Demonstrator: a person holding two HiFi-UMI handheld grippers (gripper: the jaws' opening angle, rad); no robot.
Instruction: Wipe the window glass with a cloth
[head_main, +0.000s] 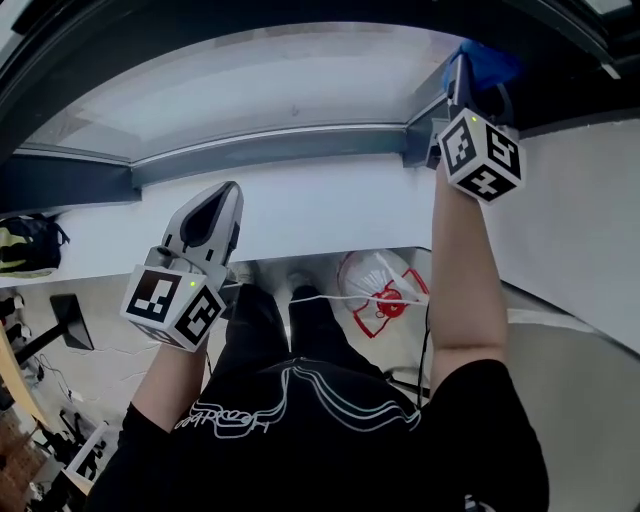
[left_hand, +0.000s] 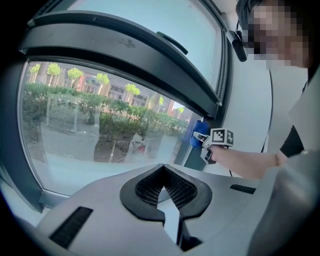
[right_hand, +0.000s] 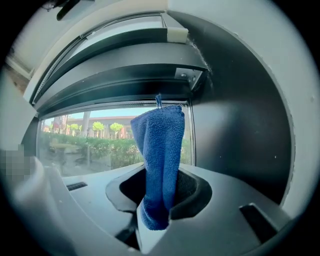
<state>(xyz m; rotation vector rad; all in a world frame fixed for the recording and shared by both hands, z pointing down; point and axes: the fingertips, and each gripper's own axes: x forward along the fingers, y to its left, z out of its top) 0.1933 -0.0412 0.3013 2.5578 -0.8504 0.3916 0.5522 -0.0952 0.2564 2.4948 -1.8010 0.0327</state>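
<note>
Head view: the left gripper (head_main: 226, 196) is held low before the white sill, well apart from the window glass (head_main: 280, 90); the right gripper (head_main: 461, 72) is raised to the pane's right end, with the blue cloth (head_main: 485, 58) at its tip beside the dark frame (head_main: 300, 145); a plastic bag (head_main: 380, 285) lies on the floor below.

Left gripper view: its jaws are together with nothing between them; trees show through the glass.

Right gripper view: the jaws are clamped on the cloth's lower part; the cloth stands upright by the pane's right edge; whether it touches the glass cannot be told.
</note>
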